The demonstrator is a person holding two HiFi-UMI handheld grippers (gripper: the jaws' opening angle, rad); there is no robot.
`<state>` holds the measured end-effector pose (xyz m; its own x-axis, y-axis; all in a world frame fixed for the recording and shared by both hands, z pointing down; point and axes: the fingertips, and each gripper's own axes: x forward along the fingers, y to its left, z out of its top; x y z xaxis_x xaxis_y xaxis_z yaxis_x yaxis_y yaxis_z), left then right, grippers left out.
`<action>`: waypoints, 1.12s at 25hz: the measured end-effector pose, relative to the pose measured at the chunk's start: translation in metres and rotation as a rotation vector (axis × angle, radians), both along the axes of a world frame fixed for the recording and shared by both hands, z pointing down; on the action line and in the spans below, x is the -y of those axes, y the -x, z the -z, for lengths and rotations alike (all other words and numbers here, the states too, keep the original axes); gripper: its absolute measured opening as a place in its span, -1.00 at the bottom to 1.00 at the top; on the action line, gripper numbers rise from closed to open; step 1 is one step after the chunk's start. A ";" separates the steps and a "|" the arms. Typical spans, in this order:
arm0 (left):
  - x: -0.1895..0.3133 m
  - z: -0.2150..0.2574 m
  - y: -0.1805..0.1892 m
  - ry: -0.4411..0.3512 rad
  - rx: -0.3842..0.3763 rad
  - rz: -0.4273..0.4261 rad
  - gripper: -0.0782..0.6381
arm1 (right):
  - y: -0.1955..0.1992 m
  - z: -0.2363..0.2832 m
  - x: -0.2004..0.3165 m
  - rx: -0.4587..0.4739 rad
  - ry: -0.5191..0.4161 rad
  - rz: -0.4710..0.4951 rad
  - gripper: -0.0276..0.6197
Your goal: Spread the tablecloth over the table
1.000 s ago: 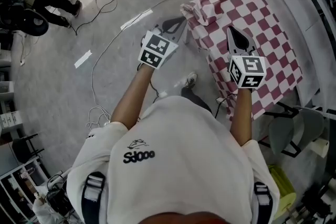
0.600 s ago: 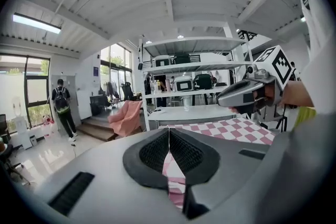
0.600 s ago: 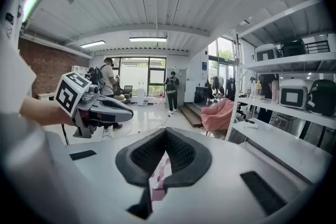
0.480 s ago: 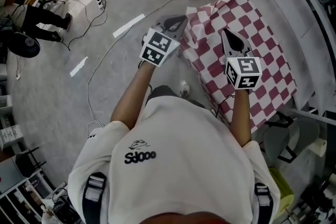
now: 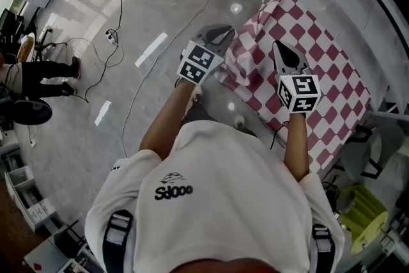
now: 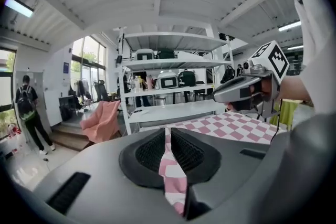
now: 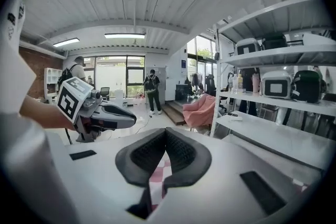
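Observation:
A red-and-white checkered tablecloth (image 5: 300,48) lies over the table at the right of the head view, with its near-left edge bunched and lifted. My left gripper (image 5: 220,32) is shut on that edge at the table's left corner; in the left gripper view a strip of the cloth (image 6: 170,168) is pinched between the dark pads. My right gripper (image 5: 279,46) is over the cloth further right, shut on a fold of checkered fabric (image 7: 159,178). Each gripper view shows the other gripper, the right gripper (image 6: 247,93) and the left gripper (image 7: 100,115), close beside it.
White metal shelving (image 6: 173,68) with appliances stands just beyond the table. A pink chair (image 7: 202,107) is on the floor behind. Cables (image 5: 121,16) trail over the grey floor at left, where a person (image 5: 32,73) stands. A grey chair (image 5: 377,150) and a yellow-green object (image 5: 364,208) stand at lower right.
Both grippers have moved along with the cloth's edge still pinched. The bunched corner has been pulled out, and the cloth lies longer and flatter on the table.

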<state>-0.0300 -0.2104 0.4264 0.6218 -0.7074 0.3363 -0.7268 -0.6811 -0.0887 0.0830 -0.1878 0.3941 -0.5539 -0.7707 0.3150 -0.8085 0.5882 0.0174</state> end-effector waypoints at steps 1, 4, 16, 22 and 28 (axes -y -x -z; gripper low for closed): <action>0.008 -0.006 0.001 0.017 0.001 -0.032 -0.64 | 0.003 -0.003 0.006 0.004 0.005 -0.024 -0.85; 0.029 -0.026 0.003 0.097 -0.018 -0.121 -0.49 | 0.008 -0.018 0.019 -0.008 0.033 -0.103 -0.85; 0.069 -0.144 -0.013 0.355 0.123 -0.454 -0.16 | 0.006 -0.075 0.047 -0.043 0.136 -0.390 -0.85; 0.083 -0.205 -0.013 0.459 0.179 -0.517 -0.11 | 0.006 -0.097 0.032 -0.069 0.198 -0.495 -0.85; 0.081 -0.258 -0.013 0.607 0.254 -0.597 0.09 | 0.007 -0.111 0.017 -0.076 0.254 -0.565 -0.85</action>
